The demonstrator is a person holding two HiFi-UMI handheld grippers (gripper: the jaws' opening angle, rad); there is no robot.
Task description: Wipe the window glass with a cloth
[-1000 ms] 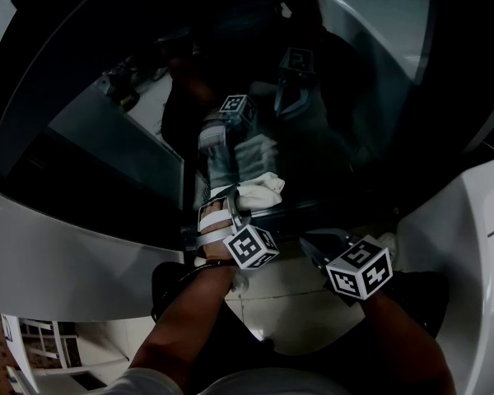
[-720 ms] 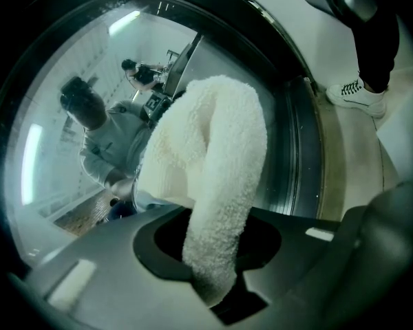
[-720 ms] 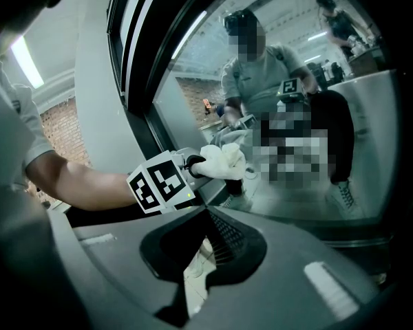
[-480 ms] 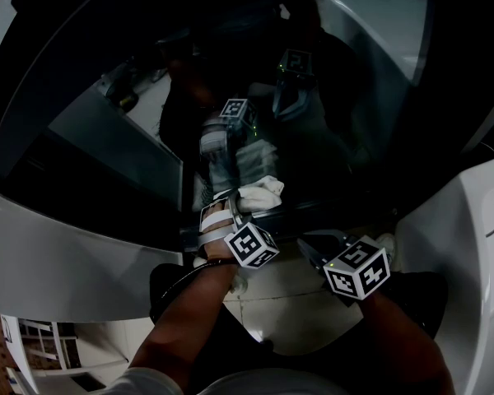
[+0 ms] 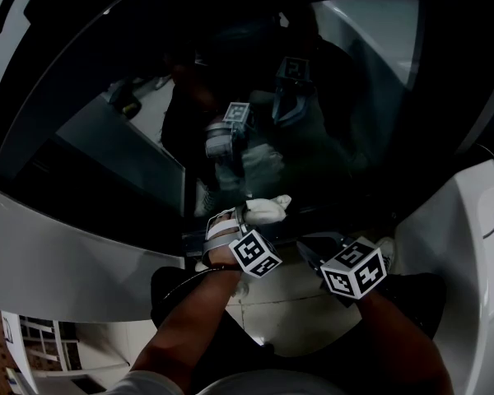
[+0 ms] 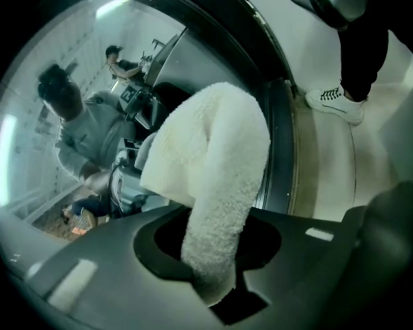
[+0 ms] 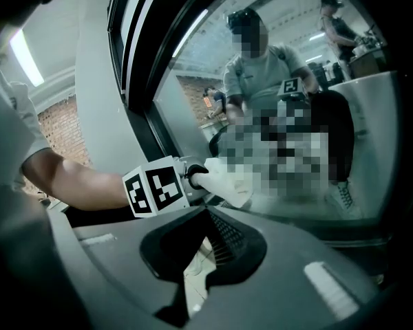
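A white fluffy cloth (image 5: 265, 211) (image 6: 210, 177) (image 7: 224, 181) is pinched in my left gripper (image 5: 251, 217), which is shut on it and presses it against the lower edge of the dark window glass (image 5: 255, 97). The glass mirrors both grippers and the person holding them. In the left gripper view the cloth folds over above the jaws and hides the fingertips. My right gripper (image 5: 313, 249) hangs just right of the left one, below the glass, shut with nothing between its jaws (image 7: 193, 273).
The window sits in a white car door (image 5: 74, 253), with a black seal strip (image 6: 279, 150) along its lower edge. A white panel (image 5: 469, 245) stands at the right. Pale floor tiles (image 5: 288, 303) lie below. A white sneaker (image 6: 334, 102) stands on the floor.
My left gripper with the cloth has shifted slightly right and up along the bottom of the glass. The right gripper has barely moved.
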